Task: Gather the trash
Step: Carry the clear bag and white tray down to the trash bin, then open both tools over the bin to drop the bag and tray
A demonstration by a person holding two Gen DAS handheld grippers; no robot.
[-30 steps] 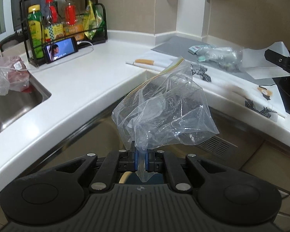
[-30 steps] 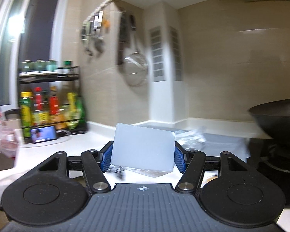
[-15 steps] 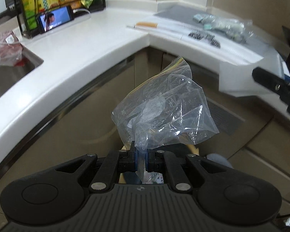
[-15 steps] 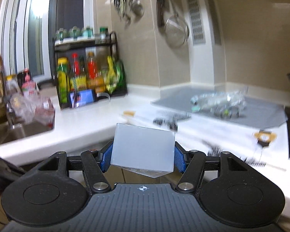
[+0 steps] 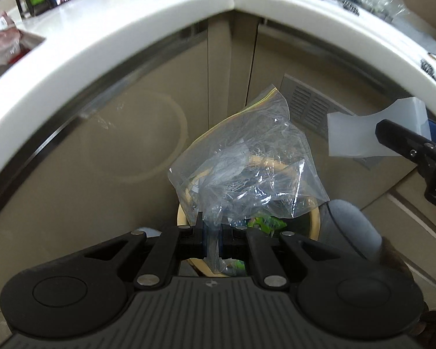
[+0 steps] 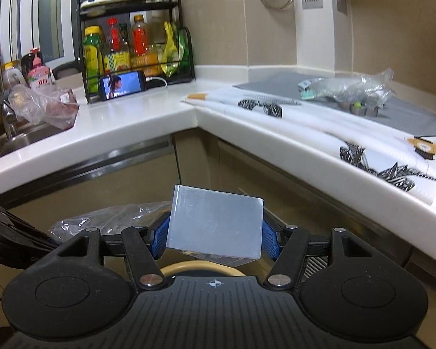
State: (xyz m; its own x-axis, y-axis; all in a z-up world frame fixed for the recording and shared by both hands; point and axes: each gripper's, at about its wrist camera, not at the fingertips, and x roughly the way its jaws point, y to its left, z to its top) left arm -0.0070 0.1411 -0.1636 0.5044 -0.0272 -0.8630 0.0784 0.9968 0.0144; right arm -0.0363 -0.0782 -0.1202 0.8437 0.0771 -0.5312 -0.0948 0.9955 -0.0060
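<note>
The crumpled clear plastic zip bag [image 5: 244, 171] hangs from the left gripper [image 5: 213, 240], whose jaws are pinched tight on its lower corner; the bag's long axis runs up and away from the jaws, its yellow seal strip at the far tip. Directly beneath and just beyond the jaws sits the round, cream-rimmed trash bin [image 5: 315, 221] with green scraps inside, so the drop is straight down. The left gripper looks nearer the opening. The right gripper [image 6: 215, 237], to the right, points level toward the white counter [image 6: 148, 122], jaws spread wide and clamped on a translucent square plastic box [image 6: 215, 226], above the bin's near rim.
</note>
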